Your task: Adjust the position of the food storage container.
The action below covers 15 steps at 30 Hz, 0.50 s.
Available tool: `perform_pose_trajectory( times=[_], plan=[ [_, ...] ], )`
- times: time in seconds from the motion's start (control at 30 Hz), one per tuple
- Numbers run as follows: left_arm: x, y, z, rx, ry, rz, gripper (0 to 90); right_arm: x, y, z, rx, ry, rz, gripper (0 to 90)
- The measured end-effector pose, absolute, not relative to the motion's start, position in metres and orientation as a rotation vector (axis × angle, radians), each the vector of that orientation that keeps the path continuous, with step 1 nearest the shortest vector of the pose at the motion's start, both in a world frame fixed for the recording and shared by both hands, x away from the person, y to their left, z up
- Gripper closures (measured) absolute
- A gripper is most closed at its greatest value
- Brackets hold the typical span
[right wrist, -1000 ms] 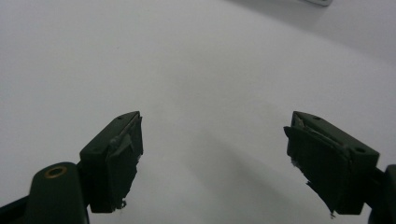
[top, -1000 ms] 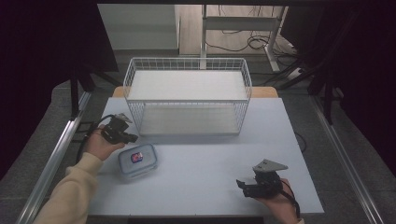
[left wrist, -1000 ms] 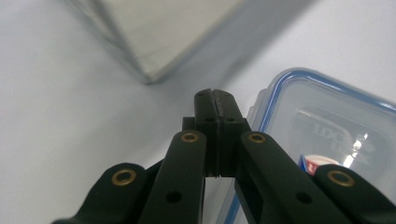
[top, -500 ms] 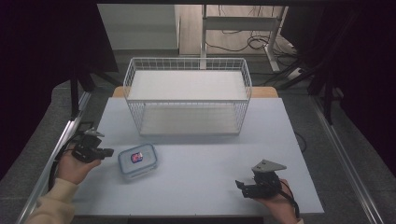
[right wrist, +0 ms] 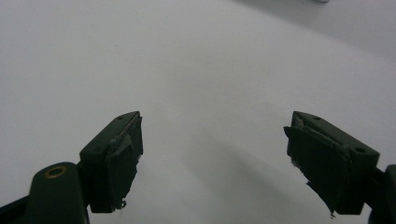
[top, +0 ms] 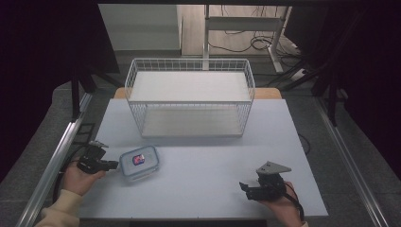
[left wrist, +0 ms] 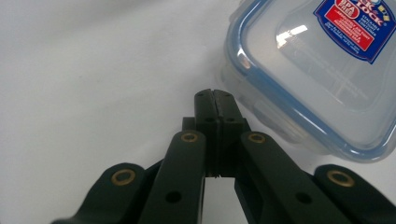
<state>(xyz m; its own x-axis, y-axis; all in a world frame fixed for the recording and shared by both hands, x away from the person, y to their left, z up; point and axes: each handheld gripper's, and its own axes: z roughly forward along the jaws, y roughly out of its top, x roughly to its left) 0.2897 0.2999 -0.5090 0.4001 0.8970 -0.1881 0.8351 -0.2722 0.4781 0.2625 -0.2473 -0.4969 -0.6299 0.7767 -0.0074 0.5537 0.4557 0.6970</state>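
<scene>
- While lying flat with its blue-rimmed lid on, the clear food container (top: pixel 139 162) is being kept on the table (top: pixel 203 184), in front of the wire basket (top: pixel 189 101) and toward that basket's left front corner.
- A red and blue label (left wrist: pixel 353 26) is being shown on the container's lid, facing up.
- Just to the left of the container, the left gripper (top: pixel 113 165) is being held low over the table by the left hand (top: pixel 80 177), with its tips pointed at the container's near side.
- In the left gripper view, its jaws are being pressed fully together with nothing between them, and the tips are being kept just beside the container's rim; whether they are touching it cannot be told.
- Well to the right of the container, near the table's front edge, the right gripper (top: pixel 245 188) is being rested by the right hand (top: pixel 283 208).
- Its jaws are being held wide apart over bare table surface, with nothing gripped.
- Behind the container, the wire basket is being left standing at the table's far side.
</scene>
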Motion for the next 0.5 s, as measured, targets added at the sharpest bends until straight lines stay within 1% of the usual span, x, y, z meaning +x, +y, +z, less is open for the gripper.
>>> perform_pose_trajectory(
  times=[0.1, 0.5],
  plan=[
    [0.292, 0.297, -0.510, 2.160, 1.481, 0.174, 90.0, 0.263, -0.249, -0.497, 1.137, 2.377, 0.964, 18.8],
    [0.313, 0.275, -0.509, 2.176, 1.437, 0.134, 90.0, 0.262, -0.249, -0.495, 1.141, 2.361, 0.968, 18.8]
  ],
)
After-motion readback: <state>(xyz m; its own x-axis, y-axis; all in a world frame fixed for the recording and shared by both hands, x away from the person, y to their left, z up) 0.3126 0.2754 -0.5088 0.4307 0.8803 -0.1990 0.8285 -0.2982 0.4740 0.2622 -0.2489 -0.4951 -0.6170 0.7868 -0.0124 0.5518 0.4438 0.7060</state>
